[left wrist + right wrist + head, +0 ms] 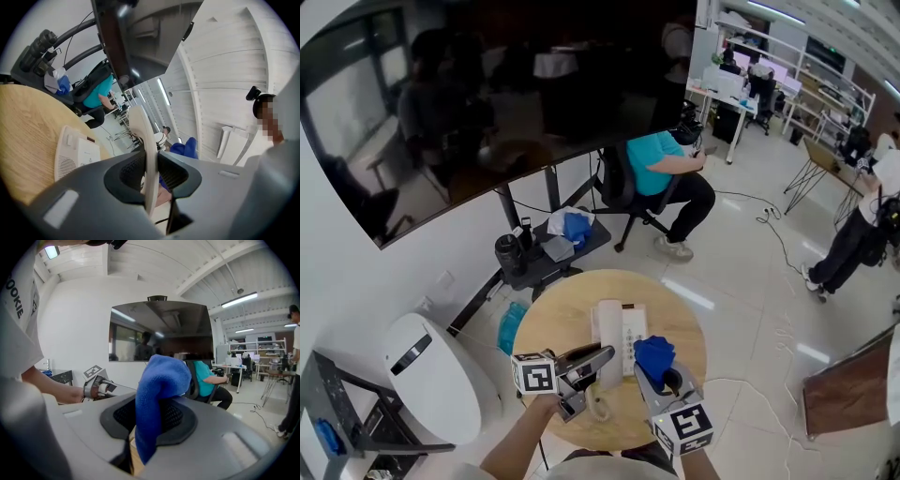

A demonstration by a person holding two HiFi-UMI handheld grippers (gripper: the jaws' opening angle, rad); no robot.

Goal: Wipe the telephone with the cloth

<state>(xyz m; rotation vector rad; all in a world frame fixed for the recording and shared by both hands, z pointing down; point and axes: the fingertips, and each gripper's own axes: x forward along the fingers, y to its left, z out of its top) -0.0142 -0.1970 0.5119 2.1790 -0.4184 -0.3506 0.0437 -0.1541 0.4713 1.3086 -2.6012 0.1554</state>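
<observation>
The person stands over a small round wooden table [553, 319] with a gripper in each hand. The left gripper [602, 356] reaches in from the left, and its fingers pinch the off-white handset [607, 328] of the telephone. In the left gripper view the handset [146, 154] stands edge-on between the two dark pads [131, 172], which press on its flat sides. The longer part rises past the fingertips and a short end hangs below them. The telephone base [75, 153] lies flat on the tabletop down to the left, apart from the handset. From overhead the handset hangs over the left side of the base [635, 323], and the coiled cord [598, 405] droops near the table's front edge.

The right gripper [666, 380] comes in from the lower right, its fingers clamped on the blue cloth [654, 354]. In the right gripper view the cloth [159, 380] is squeezed between the pads. Its bulk bunches up above and beyond the tips, and a narrow tail hangs down through the gap. From overhead the cloth sits just to the right of the base. I cannot tell whether it touches the base. The two grippers are close to each other, and the left gripper [101, 386] shows just left of the cloth in the right gripper view.
</observation>
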